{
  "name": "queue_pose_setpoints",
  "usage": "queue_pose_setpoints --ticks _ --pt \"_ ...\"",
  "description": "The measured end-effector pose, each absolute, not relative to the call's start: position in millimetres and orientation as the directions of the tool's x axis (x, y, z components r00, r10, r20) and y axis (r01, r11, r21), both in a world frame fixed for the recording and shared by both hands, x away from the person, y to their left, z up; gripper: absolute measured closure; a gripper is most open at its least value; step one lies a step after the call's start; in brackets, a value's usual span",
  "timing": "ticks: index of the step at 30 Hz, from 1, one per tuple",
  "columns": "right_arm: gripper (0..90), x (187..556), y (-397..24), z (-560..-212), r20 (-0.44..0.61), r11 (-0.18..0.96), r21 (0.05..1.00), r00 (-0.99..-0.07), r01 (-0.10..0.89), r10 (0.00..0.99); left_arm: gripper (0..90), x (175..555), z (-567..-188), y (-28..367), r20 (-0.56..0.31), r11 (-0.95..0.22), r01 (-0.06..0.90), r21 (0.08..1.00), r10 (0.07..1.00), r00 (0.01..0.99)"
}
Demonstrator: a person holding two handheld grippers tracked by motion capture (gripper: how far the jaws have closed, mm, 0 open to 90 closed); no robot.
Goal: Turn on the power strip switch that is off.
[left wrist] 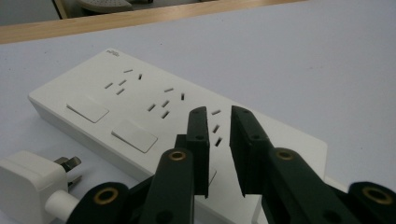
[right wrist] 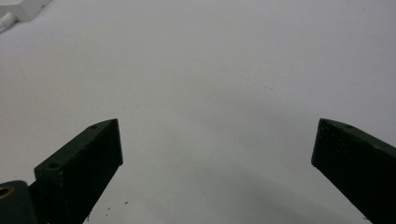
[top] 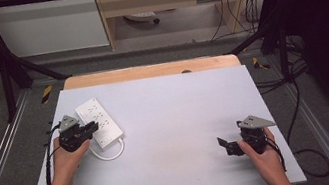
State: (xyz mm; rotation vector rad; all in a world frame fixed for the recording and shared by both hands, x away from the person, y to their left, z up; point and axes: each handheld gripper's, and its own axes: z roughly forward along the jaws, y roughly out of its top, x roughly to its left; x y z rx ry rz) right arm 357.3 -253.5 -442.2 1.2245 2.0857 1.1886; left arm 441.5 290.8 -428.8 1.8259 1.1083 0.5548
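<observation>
A white power strip (top: 100,121) lies at the left of the white table top (top: 180,105), with several socket groups and flat switches on its face (left wrist: 140,107). Its white plug (left wrist: 28,175) rests on the table beside it, and the white cord (top: 109,155) loops in front. My left gripper (top: 91,129) hovers over the strip's near end. Its jaws (left wrist: 218,112) stand a narrow gap apart with nothing between them. At the right front, my right gripper (top: 222,142) is wide open (right wrist: 217,122) above bare table, and a corner of the strip (right wrist: 18,7) shows far off.
A wooden edge (top: 148,71) runs along the table's far side. Black frame posts (top: 6,83) stand at both back corners. Dark cables (top: 300,100) trail on the floor to the right. A white cabinet (top: 50,25) stands behind the table.
</observation>
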Motion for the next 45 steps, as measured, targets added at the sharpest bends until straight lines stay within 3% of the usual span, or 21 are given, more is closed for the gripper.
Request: queue_pose_setpoints --ticks 9,31,39,45 --pt "2.4 357.2 -253.4 -442.1 0.045 0.240 0.845 -0.511 0.477 0.859 67.2 441.1 -425.9 287.8 -0.085 -0.180 0.450 0.875 0.857 0.508" --pt "2.4 357.3 -253.8 -442.5 0.047 0.238 0.844 -0.508 0.481 0.860 33.0 436.1 -415.3 276.3 -0.093 -0.160 0.407 0.900 0.840 0.535" --pt "2.4 357.5 -254.0 -442.5 0.047 0.237 0.844 -0.507 0.481 0.860 8.5 431.9 -407.0 272.1 -0.135 -0.116 0.418 0.901 0.840 0.525" --pt "2.4 357.6 -254.5 -442.6 0.050 0.234 0.844 -0.505 0.483 0.862 7.0 424.2 -394.7 272.5 -0.154 -0.095 0.420 0.903 0.840 0.521"
